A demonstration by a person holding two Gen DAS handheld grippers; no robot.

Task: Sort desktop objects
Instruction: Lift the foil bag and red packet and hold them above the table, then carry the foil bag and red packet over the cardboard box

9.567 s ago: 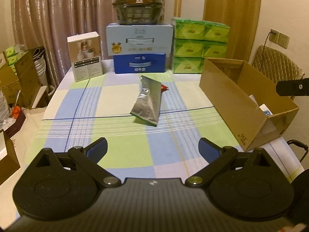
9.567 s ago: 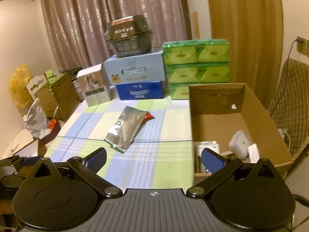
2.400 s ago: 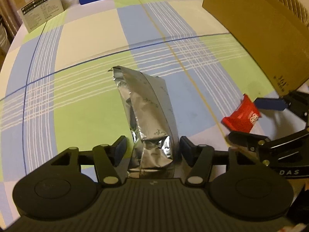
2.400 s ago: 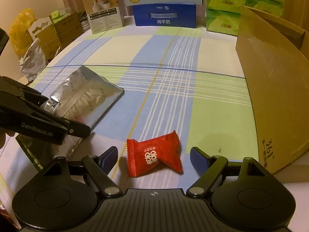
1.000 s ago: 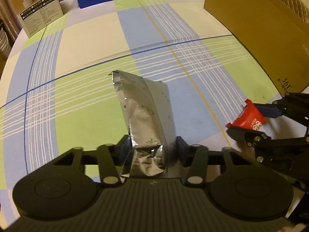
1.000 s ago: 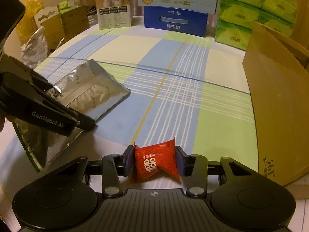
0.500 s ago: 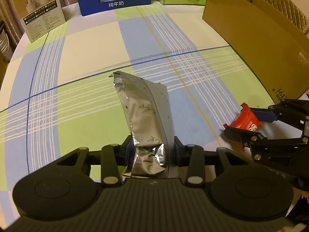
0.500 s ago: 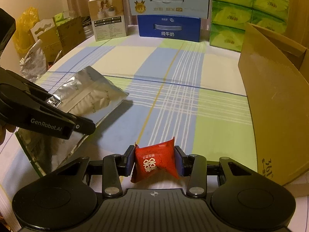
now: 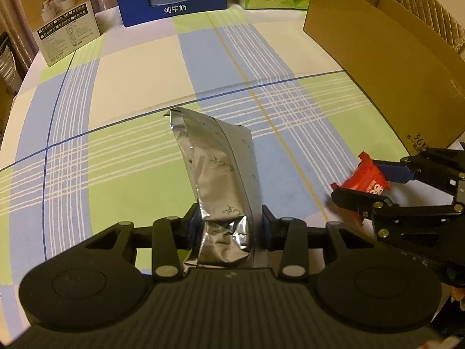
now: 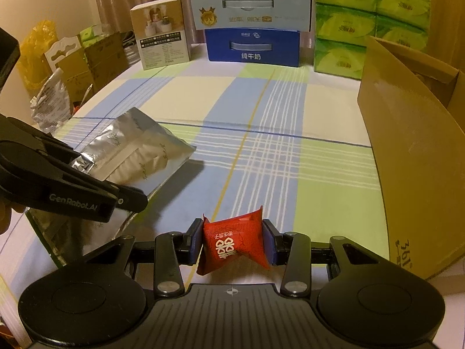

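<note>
Left wrist view, left gripper (image 9: 229, 226): fingers closed on the near end of the silver foil pouch (image 9: 221, 171); the pouch sticks out forward over the checked desk (image 9: 130, 81), and its far end looks clear of the cloth.
Left wrist view, right gripper (image 9: 375, 183): at the right edge, clamped on the red candy packet (image 9: 366, 176), just in front of the cardboard box (image 9: 386, 67).
Right wrist view, right gripper (image 10: 232, 244): fingers pressed on both sides of the red candy packet (image 10: 232, 244), held above the desk (image 10: 328, 174).
Right wrist view, left gripper (image 10: 130, 200): seen from the side at the left, gripping the silver foil pouch (image 10: 136, 151).
Right wrist view, cardboard box (image 10: 412, 157): open-topped at the right, near wall facing the camera; contents hidden.
Done: both loose items are picked up.
Left: likely carrying each over the box wall and releasing; neither is in the box yet.
Desk otherwise: only stacked cartons at the far edge.
</note>
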